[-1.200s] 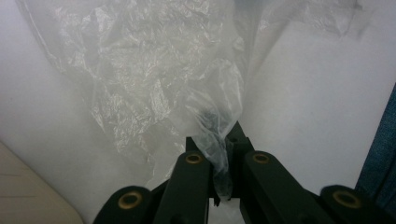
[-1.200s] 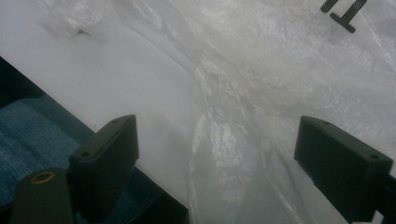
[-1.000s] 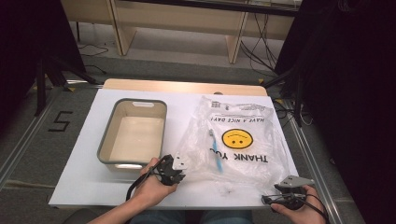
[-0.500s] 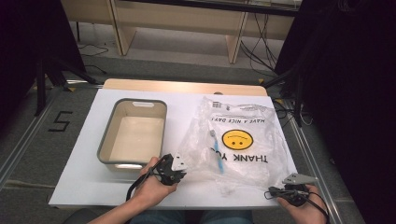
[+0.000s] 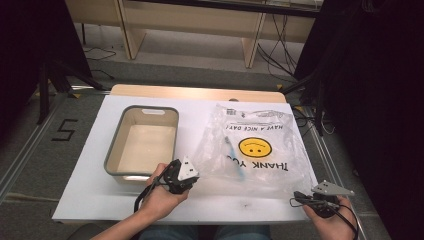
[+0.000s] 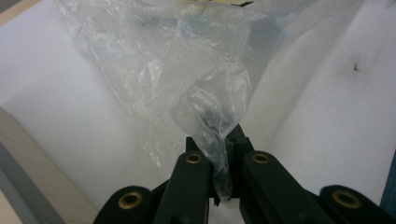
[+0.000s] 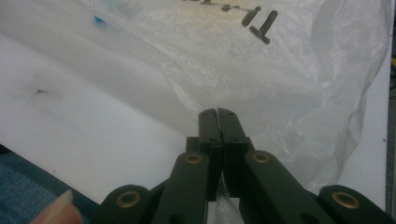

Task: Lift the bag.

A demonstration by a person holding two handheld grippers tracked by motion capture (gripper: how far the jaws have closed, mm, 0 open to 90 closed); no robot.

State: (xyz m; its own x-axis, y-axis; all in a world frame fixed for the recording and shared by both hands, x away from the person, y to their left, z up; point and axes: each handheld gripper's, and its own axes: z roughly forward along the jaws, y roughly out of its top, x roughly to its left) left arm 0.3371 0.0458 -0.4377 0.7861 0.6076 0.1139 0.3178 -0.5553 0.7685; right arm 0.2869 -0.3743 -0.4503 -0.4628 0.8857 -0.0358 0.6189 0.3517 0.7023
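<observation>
A clear plastic bag (image 5: 260, 150) with a yellow smiley and black lettering lies flat on the white table (image 5: 85, 200). A thin blue-and-white item (image 5: 235, 161) lies inside it. My left gripper (image 5: 195, 173) is at the bag's near left edge, and in the left gripper view it (image 6: 215, 140) is shut on a bunched fold of the bag (image 6: 205, 93). My right gripper (image 5: 298, 196) sits at the bag's near right corner. In the right gripper view its jaws (image 7: 217, 114) are closed together on the bag's edge (image 7: 261, 79), with film showing between them.
An empty grey-rimmed bin (image 5: 113, 152) stands left of the bag, just beyond my left hand. The table's near edge runs right under both hands. Past the far edge are a wooden strip, floor and cables.
The right gripper's jaws have closed on the bag's near right corner. The left gripper and the bag's left edge have stayed where they were.
</observation>
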